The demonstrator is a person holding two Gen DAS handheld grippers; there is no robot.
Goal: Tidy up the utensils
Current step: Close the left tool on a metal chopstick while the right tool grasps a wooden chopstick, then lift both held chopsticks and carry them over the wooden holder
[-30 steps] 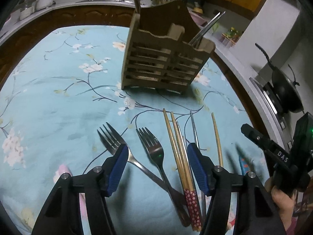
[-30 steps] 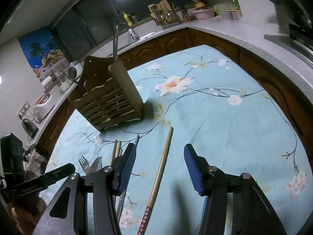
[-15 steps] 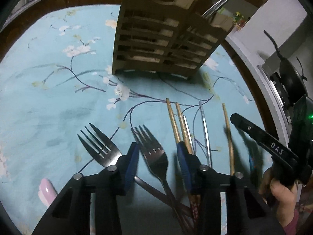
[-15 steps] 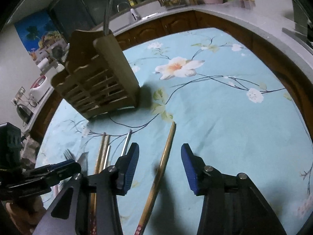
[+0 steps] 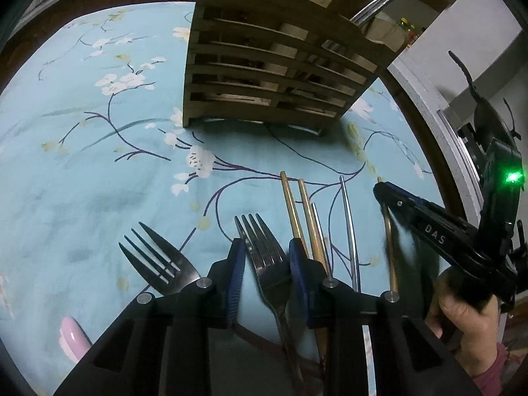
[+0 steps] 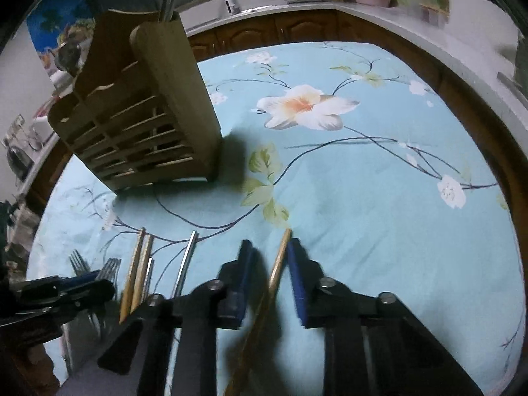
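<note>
On the blue flowered cloth a steel fork lies between the blue pads of my left gripper. Its jaws are closing, and a gap still shows on the fork's left side. A second fork lies to the left. My right gripper is closing over a single wooden chopstick. That chopstick rests against the right pad, clear of the left one. A slatted wooden holder stands beyond, with metal chopsticks in its right end.
Two wooden chopsticks and loose metal chopsticks lie between the two grippers. A pink object sits at the near left. A dark wok stands on the stove at right. A hand holds the right gripper.
Both grippers came forward and down onto the utensils. Their jaws narrowed, the left around the fork, the right around the single wooden chopstick. The holder now looms closer.
</note>
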